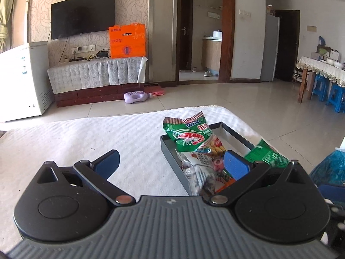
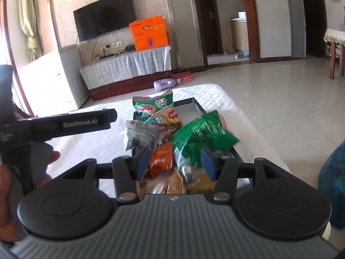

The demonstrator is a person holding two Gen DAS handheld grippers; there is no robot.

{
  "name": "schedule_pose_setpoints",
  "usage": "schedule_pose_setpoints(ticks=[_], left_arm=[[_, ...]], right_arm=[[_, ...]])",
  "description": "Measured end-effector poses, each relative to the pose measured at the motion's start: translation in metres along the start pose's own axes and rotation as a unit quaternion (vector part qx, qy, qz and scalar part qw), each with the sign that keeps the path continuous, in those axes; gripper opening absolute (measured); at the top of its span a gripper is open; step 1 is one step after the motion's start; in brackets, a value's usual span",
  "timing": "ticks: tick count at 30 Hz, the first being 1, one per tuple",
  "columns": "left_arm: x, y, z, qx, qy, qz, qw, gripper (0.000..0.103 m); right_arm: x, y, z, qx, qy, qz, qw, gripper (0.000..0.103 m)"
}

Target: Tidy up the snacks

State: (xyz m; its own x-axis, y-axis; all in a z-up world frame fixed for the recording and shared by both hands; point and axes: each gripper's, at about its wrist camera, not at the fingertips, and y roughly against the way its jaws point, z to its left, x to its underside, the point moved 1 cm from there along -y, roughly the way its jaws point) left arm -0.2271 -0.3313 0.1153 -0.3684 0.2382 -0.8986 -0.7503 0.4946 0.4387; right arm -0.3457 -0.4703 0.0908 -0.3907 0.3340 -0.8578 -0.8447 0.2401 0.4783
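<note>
So both claws are released: left claw (image 1: pixel 172 161) spread wide over the counter (image 1: pixel 97 133), right claw (image 2: pixel 175 164) gaping above snack packets (image 2: pixel 194 133) piled in the black tray (image 2: pixel 197 104) at 12 o'clock.

The snack packets (image 2: pixel 155 112) are gleaming as glossy, crinkled plastic film, lying in a dark matt tray (image 1: pixel 170 151) that looks like card. The white cloth (image 1: pixel 86 140) beneath is showing a rough, ribbed weave. The floor tiles (image 1: pixel 215 95) are shining smooth and polished
</note>
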Motion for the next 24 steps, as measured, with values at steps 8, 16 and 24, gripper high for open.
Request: schedule_pose_setpoints(ticks=[8,16,24], left_arm=[[0.013,0.049,-0.009,0.007,0.006,-0.012,0.9999,0.103],[0.027,0.096,-0.022,-0.060,0.006,-0.053,0.9968,0.103],[0.045,0.121,-0.032,0.005,0.004,-0.017,0.9998,0.103]], right_arm=[[0.032,0.049,0.011,-0.012,0.034,0.035,0.999,0.068],[0.049,0.063,-0.002,0.036,0.027,0.065,0.997,0.069],[0.071,0.062,0.003,0.064,0.059,0.113,0.990,0.075]])
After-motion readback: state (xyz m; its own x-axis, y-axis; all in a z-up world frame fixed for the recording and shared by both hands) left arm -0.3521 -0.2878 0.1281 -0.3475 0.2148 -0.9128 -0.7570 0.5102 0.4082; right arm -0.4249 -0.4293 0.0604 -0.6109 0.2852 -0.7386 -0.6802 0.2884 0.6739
